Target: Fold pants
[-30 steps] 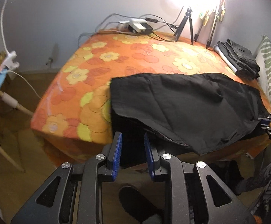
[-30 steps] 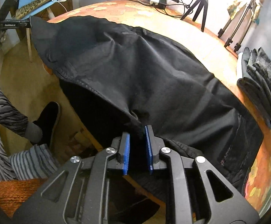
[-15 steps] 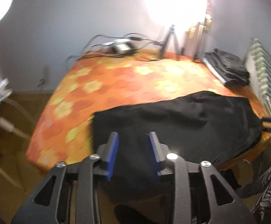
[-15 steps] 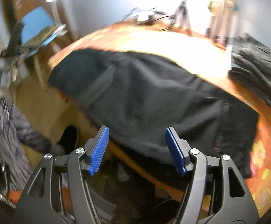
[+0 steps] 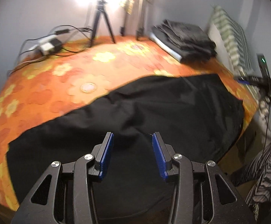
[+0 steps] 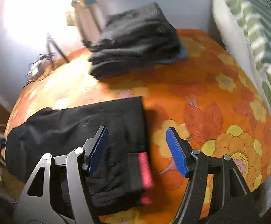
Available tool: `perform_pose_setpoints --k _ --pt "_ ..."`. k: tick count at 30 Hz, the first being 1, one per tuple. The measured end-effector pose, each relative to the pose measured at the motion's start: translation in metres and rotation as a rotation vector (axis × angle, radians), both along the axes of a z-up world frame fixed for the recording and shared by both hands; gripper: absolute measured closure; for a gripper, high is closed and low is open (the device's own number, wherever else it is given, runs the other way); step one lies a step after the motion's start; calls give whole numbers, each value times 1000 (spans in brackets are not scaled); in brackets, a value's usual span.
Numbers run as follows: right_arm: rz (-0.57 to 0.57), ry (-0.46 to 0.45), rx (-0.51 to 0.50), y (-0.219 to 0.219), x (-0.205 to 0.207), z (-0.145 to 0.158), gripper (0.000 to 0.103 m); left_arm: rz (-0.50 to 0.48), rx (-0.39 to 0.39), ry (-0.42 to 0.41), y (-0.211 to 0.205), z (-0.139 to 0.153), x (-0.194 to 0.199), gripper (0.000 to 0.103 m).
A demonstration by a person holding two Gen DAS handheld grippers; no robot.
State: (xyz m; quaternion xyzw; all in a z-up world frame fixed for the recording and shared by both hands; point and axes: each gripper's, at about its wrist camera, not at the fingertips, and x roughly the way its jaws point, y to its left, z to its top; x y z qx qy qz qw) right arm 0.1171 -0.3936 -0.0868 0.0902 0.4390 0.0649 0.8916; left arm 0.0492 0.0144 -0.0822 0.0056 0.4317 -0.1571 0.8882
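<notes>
pink waistband lining, right view only

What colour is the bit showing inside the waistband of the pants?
Pink, a strip along the waist end of the black pants; it shows best in the right wrist view.

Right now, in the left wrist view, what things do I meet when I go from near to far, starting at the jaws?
Left gripper → black pants → bare orange flowered bedspread → tripod at the far wall.
</notes>
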Motion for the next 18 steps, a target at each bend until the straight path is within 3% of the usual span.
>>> perform_pose_setpoints --k 4,13,18 --pt "-10 34 29 -7 24 -19 35 -40 35 20 -17 -10 1 62" --pt "1 101 77 -6 58 -55 35 -32 65 88 -14 -38 -1 62" --pt "30 66 27 12 60 -56 29 -13 48 98 -5 -40 -3 62"
